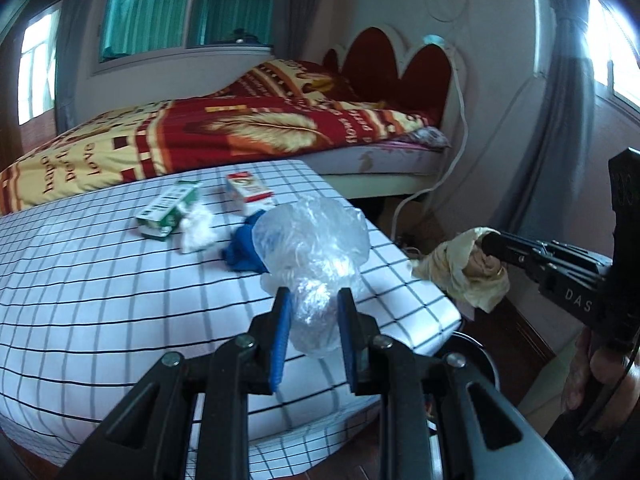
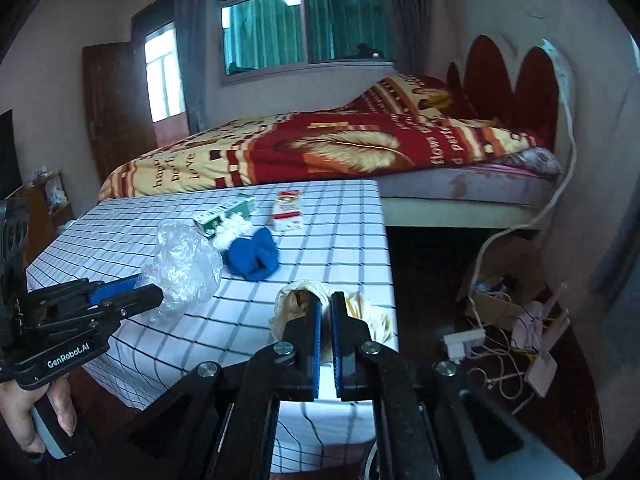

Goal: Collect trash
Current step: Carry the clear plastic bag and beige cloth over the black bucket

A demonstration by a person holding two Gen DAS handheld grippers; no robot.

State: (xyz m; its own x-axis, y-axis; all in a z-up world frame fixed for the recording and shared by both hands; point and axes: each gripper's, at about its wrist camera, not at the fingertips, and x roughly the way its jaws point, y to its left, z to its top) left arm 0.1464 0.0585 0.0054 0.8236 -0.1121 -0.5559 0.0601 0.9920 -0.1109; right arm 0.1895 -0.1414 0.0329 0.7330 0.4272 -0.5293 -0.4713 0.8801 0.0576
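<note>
Crinkled clear plastic bag (image 1: 310, 256) clamped in left tongs (image 1: 313, 312), above desk (image 1: 100, 280) near right edge.
Yellowish wrapper (image 2: 360, 312) pinched in right tongs (image 2: 327, 312); best kept firmly squeezed, carried steadily toward bin.

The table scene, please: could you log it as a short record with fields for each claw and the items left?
left claw: shut on clear plastic bag, above the checked table
right claw: shut on crumpled yellowish wrapper, near the table's edge
left on table: green carton, red-and-white carton, white tissue wad, blue cloth
behind: bed
</note>
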